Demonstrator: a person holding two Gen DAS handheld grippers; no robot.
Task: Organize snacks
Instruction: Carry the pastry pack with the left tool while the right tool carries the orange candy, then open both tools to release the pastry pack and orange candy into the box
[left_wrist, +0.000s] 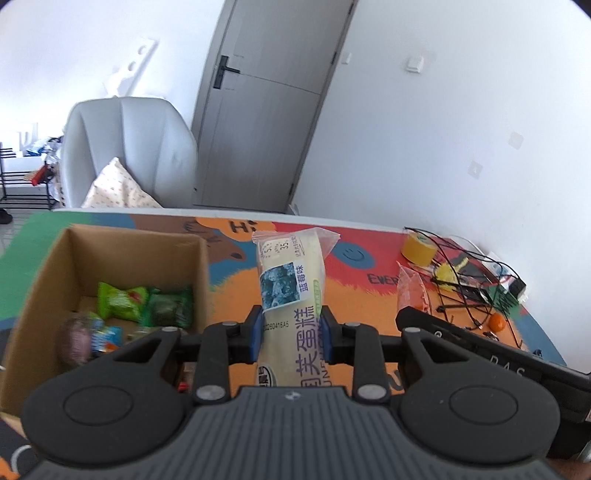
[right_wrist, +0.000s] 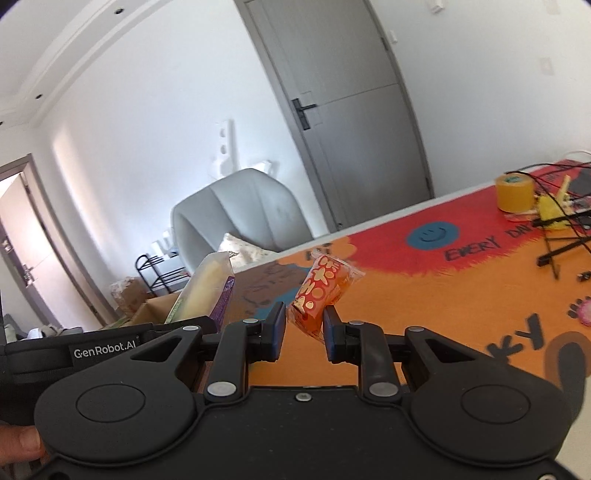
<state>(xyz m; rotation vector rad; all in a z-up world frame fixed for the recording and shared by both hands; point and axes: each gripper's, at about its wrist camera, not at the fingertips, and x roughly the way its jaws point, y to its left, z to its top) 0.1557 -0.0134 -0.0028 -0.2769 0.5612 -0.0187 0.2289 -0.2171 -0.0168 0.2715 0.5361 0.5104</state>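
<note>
left fingers (left_wrist: 291, 332) clamp cake pack (left_wrist: 290, 280) | right fingers (right_wrist: 303, 332) pinch orange snack (right_wrist: 321, 291) | box (left_wrist: 122, 240) interior: left view only

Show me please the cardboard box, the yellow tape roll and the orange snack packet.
cardboard box (left_wrist: 48, 280): left wrist view, left inner wall.
yellow tape roll (right_wrist: 514, 195): right wrist view, side.
orange snack packet (right_wrist: 321, 291): right wrist view, patterned front.

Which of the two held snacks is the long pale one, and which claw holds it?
The cake pack, clamped in the left claw. It is long, cream-coloured with purple print. The other, in the right claw, is a short orange packet with a flower pattern.
</note>
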